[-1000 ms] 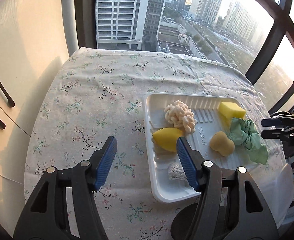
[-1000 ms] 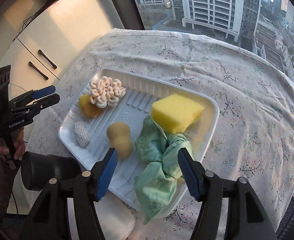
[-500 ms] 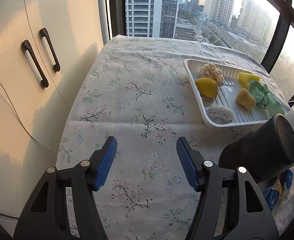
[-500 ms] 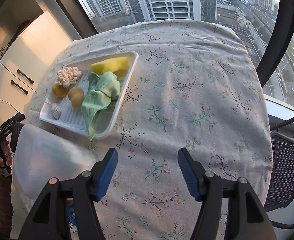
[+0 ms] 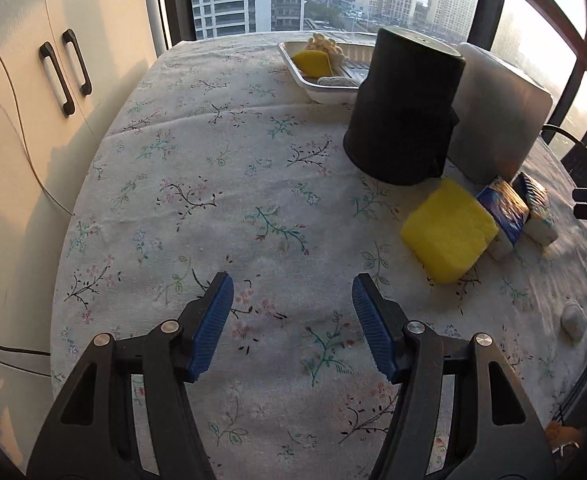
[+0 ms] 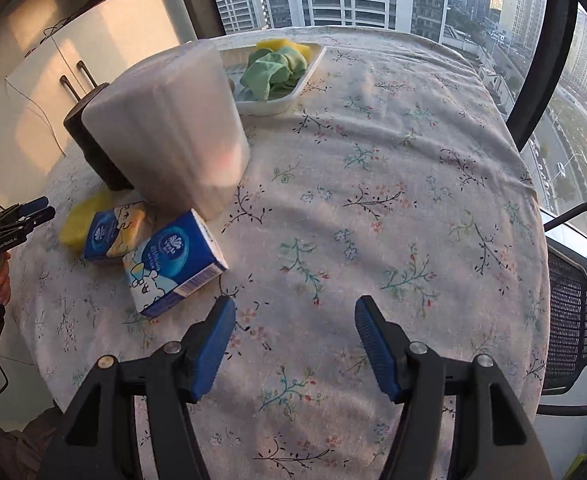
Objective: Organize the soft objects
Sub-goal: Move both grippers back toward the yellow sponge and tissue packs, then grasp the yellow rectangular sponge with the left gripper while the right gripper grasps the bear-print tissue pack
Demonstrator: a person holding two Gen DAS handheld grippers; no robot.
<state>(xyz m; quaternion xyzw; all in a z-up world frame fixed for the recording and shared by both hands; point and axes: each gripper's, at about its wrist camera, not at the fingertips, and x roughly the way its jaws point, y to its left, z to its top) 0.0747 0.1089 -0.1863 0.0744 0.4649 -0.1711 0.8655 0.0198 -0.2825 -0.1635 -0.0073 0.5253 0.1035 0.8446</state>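
A white tray at the table's far end holds a yellow teardrop sponge, a cream knitted piece, a green cloth and a yellow sponge block. A second yellow sponge block lies on the floral cloth beside two blue tissue packs. My left gripper is open and empty over bare cloth near the front edge, left of that sponge. My right gripper is open and empty, right of the tissue packs.
A black cylinder container and a translucent white bin stand between the tray and the near objects. A small white object lies at the right edge. White cupboards stand on the left. A mesh chair is on the right.
Both grippers have pulled back from the tray toward the near end of the table. The containers, loose sponge and tissue packs have come into view. Both stay open.
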